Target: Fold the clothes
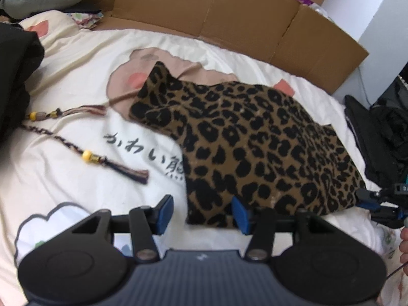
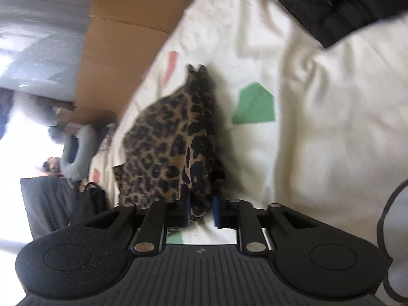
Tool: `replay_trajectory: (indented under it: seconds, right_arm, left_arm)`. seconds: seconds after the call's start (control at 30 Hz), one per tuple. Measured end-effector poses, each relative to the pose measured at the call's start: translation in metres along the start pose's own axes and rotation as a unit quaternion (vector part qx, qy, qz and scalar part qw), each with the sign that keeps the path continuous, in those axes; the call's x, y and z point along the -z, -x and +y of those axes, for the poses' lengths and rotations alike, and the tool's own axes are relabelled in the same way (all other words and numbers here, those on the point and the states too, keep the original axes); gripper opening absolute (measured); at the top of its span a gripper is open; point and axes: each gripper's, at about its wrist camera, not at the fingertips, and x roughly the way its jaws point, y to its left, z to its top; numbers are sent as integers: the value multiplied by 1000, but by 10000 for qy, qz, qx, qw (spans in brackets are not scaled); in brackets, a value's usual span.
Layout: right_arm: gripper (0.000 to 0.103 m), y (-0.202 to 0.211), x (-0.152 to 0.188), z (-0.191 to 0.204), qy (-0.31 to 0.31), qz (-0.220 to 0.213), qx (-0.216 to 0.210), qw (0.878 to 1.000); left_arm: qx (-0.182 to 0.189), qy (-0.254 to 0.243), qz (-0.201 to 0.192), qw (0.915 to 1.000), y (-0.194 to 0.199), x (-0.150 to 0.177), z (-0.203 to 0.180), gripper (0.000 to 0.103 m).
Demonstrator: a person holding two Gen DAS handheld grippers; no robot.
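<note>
A leopard-print garment [image 1: 255, 137] lies spread on a white bed cover [image 1: 76, 153] printed with cartoons. My left gripper [image 1: 201, 214] is open at the garment's near-left corner; the fabric edge sits between its blue pads [image 1: 164, 215] without being pinched. At the garment's near-right corner, in the left wrist view, is my right gripper [image 1: 369, 197]. In the right wrist view the garment [image 2: 165, 148] rises in a bunched ridge, and my right gripper [image 2: 201, 211] is shut on its near edge, with fabric squeezed between the blue pads [image 2: 216, 213].
Flattened cardboard [image 1: 229, 12] stands along the far side of the bed. Two tasselled cords with yellow beads [image 1: 86, 155] lie left of the garment. Dark clothing [image 1: 17, 76] sits at the far left and a black bag [image 1: 382, 132] at the right. A hand [image 1: 404, 242] shows at the right edge.
</note>
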Motion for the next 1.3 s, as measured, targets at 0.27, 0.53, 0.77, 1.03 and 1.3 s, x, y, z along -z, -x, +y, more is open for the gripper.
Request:
replay_trajectory:
  seconds: [0.27,0.53,0.77,1.03,1.3]
  right_arm:
    - [25,-7,1,-9,-170,92,198,9996]
    - [27,-26,4,-11,-433,43,110,9990]
    - [9,-19,-1,0,-226,65,131,9996]
    - [9,-4,-15,14,-46,-116,138,9998]
    - [8,9,-35,22,204,-316,281,9989]
  left_arm:
    - [65,19,56,10000,-11,0,3,48]
    - [66,-178,111,9998,-12,6,-6,40]
    - [-13,-95,286,9995,-10,2,-14,10]
    - [44,412,675,9969,-2,-10,-22,7]
    - [234,734,1019,9918,-1,-13,-32,6]
